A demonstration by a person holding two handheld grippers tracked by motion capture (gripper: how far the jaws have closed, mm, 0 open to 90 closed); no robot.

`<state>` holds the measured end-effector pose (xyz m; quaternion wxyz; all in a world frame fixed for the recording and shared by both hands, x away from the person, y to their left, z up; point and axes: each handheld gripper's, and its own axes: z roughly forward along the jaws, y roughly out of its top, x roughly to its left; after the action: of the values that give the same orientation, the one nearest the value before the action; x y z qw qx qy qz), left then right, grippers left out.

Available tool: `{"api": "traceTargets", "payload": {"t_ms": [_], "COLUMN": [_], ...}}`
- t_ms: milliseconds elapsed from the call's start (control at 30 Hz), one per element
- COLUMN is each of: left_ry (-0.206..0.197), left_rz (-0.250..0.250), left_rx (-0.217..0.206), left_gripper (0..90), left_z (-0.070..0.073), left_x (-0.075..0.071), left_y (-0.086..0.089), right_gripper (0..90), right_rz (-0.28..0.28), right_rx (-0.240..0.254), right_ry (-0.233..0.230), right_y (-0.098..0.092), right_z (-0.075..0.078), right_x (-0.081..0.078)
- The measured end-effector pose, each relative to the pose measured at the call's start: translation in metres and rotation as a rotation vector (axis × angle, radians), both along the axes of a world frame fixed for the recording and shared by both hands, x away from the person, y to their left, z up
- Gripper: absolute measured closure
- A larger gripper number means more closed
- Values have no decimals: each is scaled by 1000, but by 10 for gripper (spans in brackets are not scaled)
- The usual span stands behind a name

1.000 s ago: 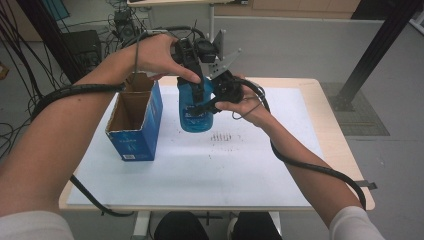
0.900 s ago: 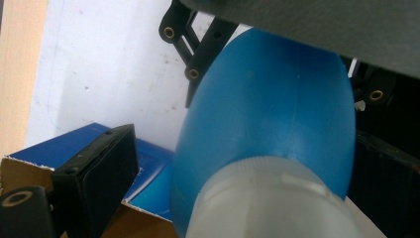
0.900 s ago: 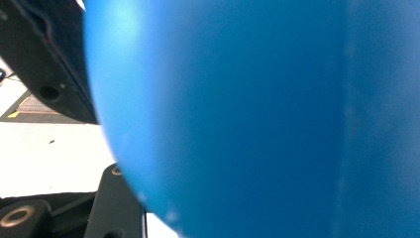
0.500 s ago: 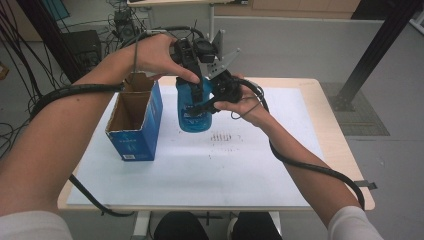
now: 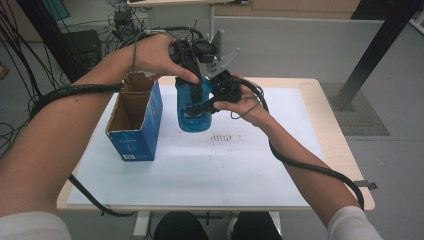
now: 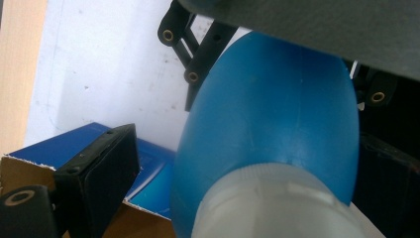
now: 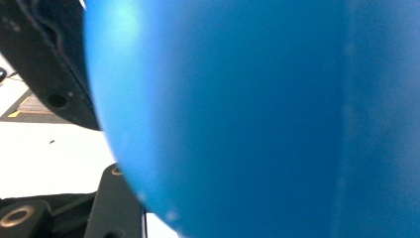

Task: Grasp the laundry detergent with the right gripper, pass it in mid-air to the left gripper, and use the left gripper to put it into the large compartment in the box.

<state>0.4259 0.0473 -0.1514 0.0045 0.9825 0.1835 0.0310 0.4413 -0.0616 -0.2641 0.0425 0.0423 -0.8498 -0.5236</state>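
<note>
Holding the blue bottle (image 5: pixel 194 107) in the air, I have it just beside the open carton (image 5: pixel 134 122), above the white sheet on the counter (image 5: pixel 320 87). My right fingers (image 5: pixel 200 106) are clamped on the bottle's side; in the right gripper view the blue wall presses very close between them. My left gripper (image 5: pixel 192 75) comes from above at the neck end. In the left gripper view one of its fingers (image 6: pixel 96 178) stands apart from the bottle and the other is hidden behind the blue body, so I cannot tell if they press on it.

I judge the work is in the middle: the bottle is outside the carton and lifted, and the carton still stands open and looks empty. Whether it goes in or was taken out I cannot tell.

The bottle's long axis is close to vertical, slightly tilted, with the pale cap (image 6: pixel 277 208) toward my left gripper, the round bottom down.
</note>
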Motion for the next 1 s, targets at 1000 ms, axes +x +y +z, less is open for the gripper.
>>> {"api": "traceTargets", "payload": {"t_ms": [1000], "left_ry": [-8], "left_rz": [-10], "left_rx": [-20], "left_gripper": [189], "left_z": [1], "left_x": [-1], "left_y": [-1], "right_gripper": [438], "right_rz": [4], "right_rx": [10], "right_ry": [-23], "right_y": [-2], "right_z": [1], "right_x": [1]}}
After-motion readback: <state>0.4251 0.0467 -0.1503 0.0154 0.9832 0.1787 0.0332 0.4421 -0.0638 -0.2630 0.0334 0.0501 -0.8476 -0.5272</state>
